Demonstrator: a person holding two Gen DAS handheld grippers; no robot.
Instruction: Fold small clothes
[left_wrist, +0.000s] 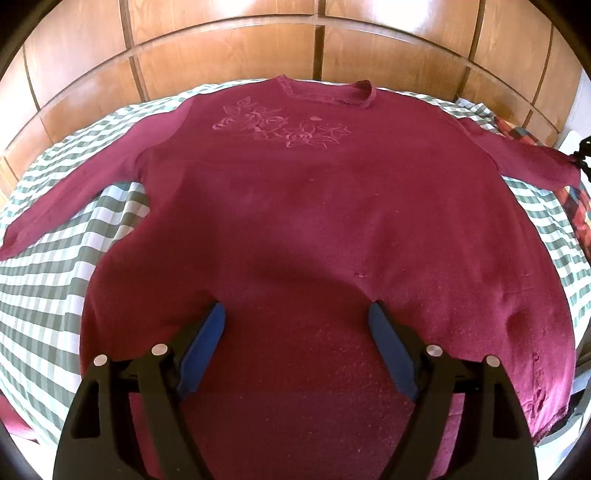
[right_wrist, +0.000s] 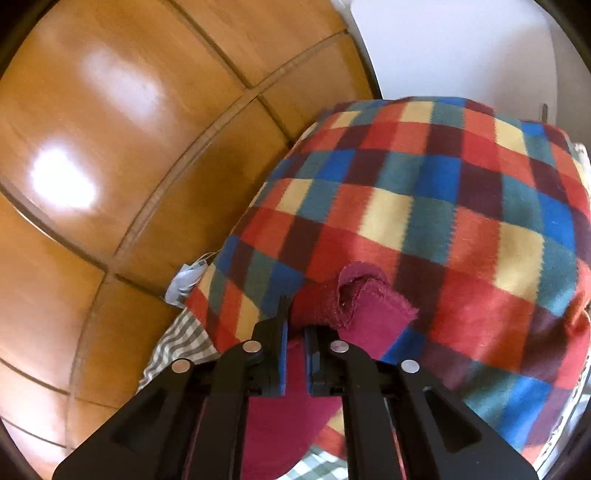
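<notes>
1. Left gripper (left_wrist: 296, 314) held low over the lower part of the maroon sweater (left_wrist: 295, 221), blue-padded fingers (left_wrist: 207, 347) spread wide, grasping nothing.
2. Right gripper (right_wrist: 295, 325) clenched on the sweater's sleeve cuff (right_wrist: 365, 299), pads nearly parallel with maroon cloth pinched between them; cuff bunched and folded open just past the tips, at lower centre of the right wrist view.
3. Sweater spread flat, front up, across the middle of the left wrist view on a green-and-white checked sheet (left_wrist: 55, 266); neckline at top centre, one sleeve reaching toward the left edge, the other toward the right edge.
4. Hem cut off behind the left gripper; far end of the left-edge sleeve lost at the frame border; right wrist view blurred.
5. Knit slightly pilled, with a tone-on-tone embroidered rose motif (left_wrist: 284, 127) below the collar.
6. Fleece blanket (right_wrist: 443, 206) in red, blue, teal and cream squares beneath the cuff; glossy wooden panels (right_wrist: 110, 147) behind.
</notes>
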